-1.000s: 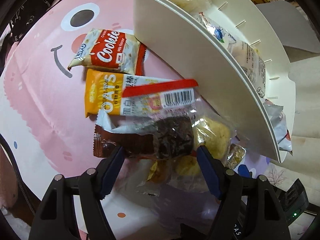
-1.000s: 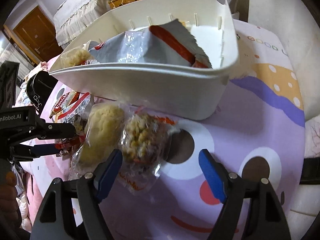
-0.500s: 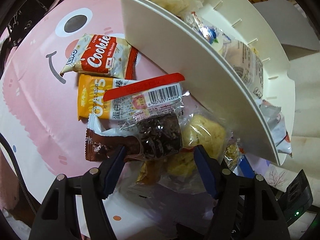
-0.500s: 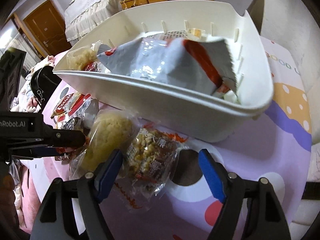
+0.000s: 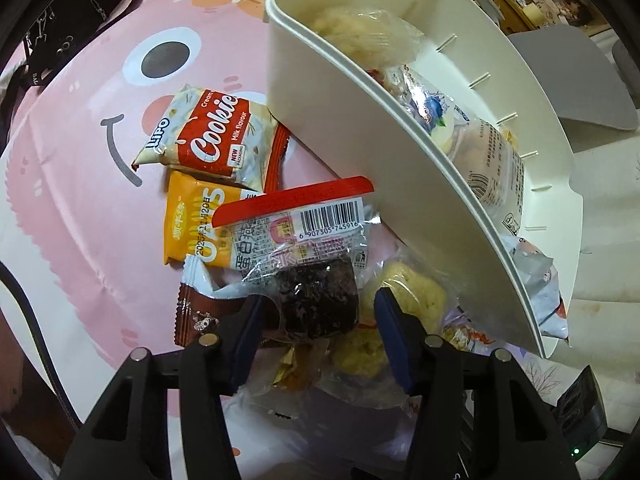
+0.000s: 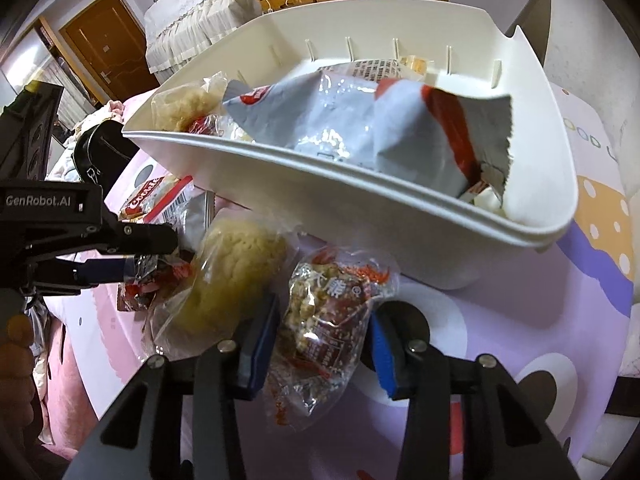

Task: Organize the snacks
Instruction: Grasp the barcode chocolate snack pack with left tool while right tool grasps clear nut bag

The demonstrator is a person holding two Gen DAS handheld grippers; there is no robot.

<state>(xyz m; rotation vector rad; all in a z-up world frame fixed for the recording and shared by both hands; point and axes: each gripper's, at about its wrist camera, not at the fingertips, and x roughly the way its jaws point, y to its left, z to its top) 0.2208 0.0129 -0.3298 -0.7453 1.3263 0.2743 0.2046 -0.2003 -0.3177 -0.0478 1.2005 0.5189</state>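
A cartoon-printed pink and lilac cloth [image 5: 80, 208] covered the surface, and on it stood a big white bin [image 6: 360, 216] with ribbed inner walls. Inside the bin lay a large grey and red bag [image 6: 360, 128], a clear-wrapped pale bun [image 6: 180, 104] at one end, and a clear packet with a blueberry print [image 5: 460, 128] along the wall.

Loose snacks lay heaped on the cloth just beside the bin's outer wall. Farthest out was a red and white cookie packet [image 5: 208, 136], then an orange oats packet [image 5: 192, 224] partly under a clear wrapper with a red strip and barcode [image 5: 304, 216]. A yellowish bun in clear wrap [image 6: 236, 268] lay between the two tools.

The left gripper [image 5: 316, 320] pointed steeply down at the heap, its jaws having just been closing; its blue pads sat either side of a dark brownie in clear wrap [image 5: 316, 300], apparently pressing its sides. The right gripper [image 6: 320, 344], jaws likewise just closing, was clamped on a crinkled clear packet of nutty, red-printed snack [image 6: 328, 316] lying on the cloth near the bin. A black bag [image 5: 68, 12] sat at the cloth's far edge.
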